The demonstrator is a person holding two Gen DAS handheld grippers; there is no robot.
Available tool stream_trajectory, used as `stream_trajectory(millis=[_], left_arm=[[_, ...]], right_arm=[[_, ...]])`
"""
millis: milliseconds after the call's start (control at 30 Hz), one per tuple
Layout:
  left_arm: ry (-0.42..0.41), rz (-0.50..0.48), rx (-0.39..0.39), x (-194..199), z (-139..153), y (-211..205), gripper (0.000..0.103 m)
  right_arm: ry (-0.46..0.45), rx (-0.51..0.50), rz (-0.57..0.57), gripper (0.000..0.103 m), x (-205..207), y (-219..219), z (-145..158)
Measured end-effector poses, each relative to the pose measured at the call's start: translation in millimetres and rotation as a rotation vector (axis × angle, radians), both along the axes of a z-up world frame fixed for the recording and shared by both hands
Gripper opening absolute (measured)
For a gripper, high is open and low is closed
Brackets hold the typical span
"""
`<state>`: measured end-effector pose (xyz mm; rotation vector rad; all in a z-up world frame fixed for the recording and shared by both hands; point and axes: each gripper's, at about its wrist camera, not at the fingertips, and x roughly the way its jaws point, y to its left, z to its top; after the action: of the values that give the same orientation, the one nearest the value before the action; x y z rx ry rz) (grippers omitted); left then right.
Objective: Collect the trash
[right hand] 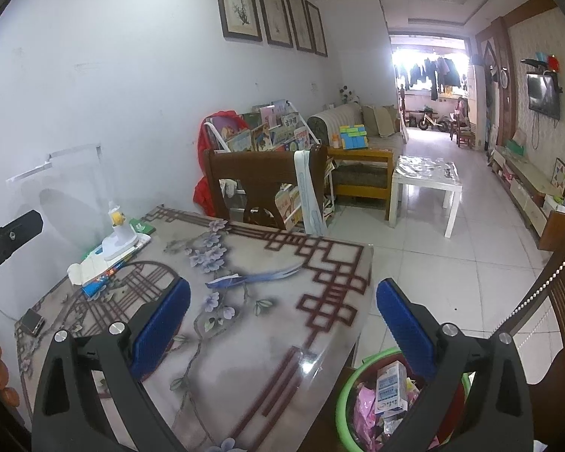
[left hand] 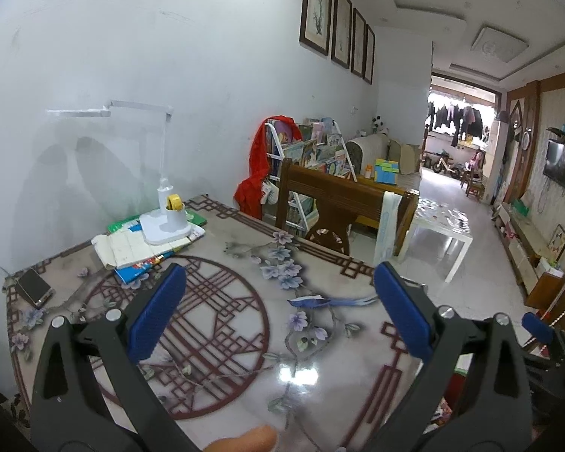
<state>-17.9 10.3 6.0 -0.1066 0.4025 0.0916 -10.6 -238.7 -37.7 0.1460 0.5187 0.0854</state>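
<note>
A green-rimmed trash bin (right hand: 344, 388) stands on the floor by the table's right edge, under my right gripper. It holds a white and blue carton (right hand: 391, 388) and pink wrappers (right hand: 365, 410). My right gripper (right hand: 282, 310) is open and empty, above the table corner and the bin. My left gripper (left hand: 280, 299) is open and empty, above the middle of the patterned table (left hand: 245, 263). No loose trash shows on the tabletop.
A white desk lamp (left hand: 165, 222) stands on a stack of books (left hand: 139, 252) at the table's far left. A phone (left hand: 34, 288) lies at the left edge. A wooden chair (left hand: 342, 207) stands behind the table. A white side table (right hand: 425, 180) stands on the tiled floor.
</note>
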Motion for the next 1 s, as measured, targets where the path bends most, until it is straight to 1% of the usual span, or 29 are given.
stream_trajectory(millis=[333,733,900,1000], left_arm=[[0.012,0.002,0.025,3,-5,2,0.098],[0.046,0.009,0.016,10,-13,9,0.098],[0.096,0.010,-0.007,20,-23,16,0.098],[0.137,0.036,-0.042,28,-38,28,0.098]], right_arm=[[0.024,-0.006,0.011,0.096,6,0,-6],[0.068,-0.034,0.048,0.096,19,7,-13],[0.099,-0.038,0.058,0.096,30,13,-20],[0.132,-0.047,0.078,0.096,41,21,-30]])
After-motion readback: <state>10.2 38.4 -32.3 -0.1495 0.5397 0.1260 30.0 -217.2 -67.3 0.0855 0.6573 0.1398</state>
